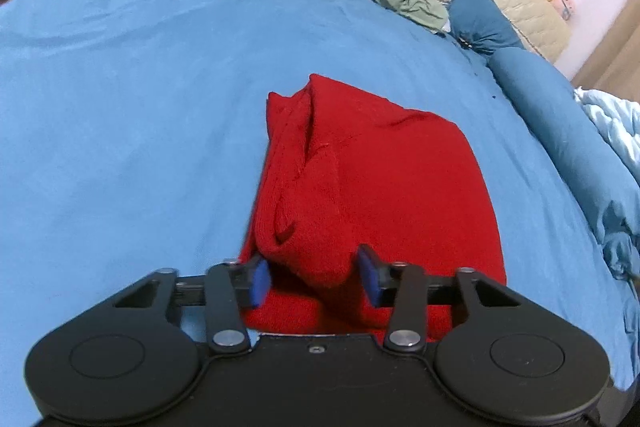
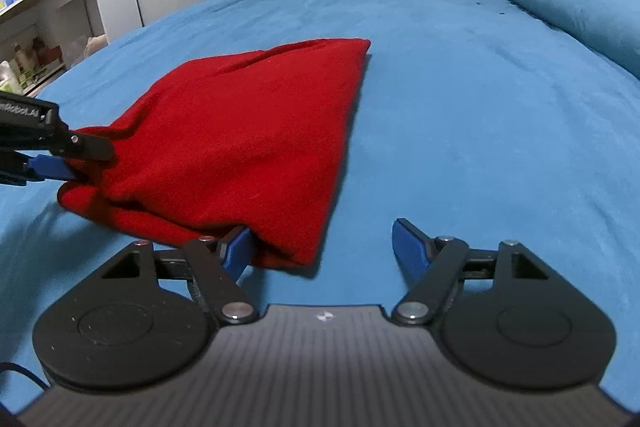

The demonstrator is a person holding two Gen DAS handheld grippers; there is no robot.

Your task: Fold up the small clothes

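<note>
Garment point(image 1: 372, 187), red knit, lay partly folded on the bed point(image 1: 120, 87); soft and limp, best gripped at near corners. Left gripper point(image 1: 316, 279) jaws stood apart around a bunched fold; right gripper point(image 2: 320, 247) jaws apart at the corner

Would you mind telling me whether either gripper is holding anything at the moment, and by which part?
Nothing is firmly held. The left gripper stands open around a bunched near edge of the red garment; the right gripper is open at its near corner.
</note>
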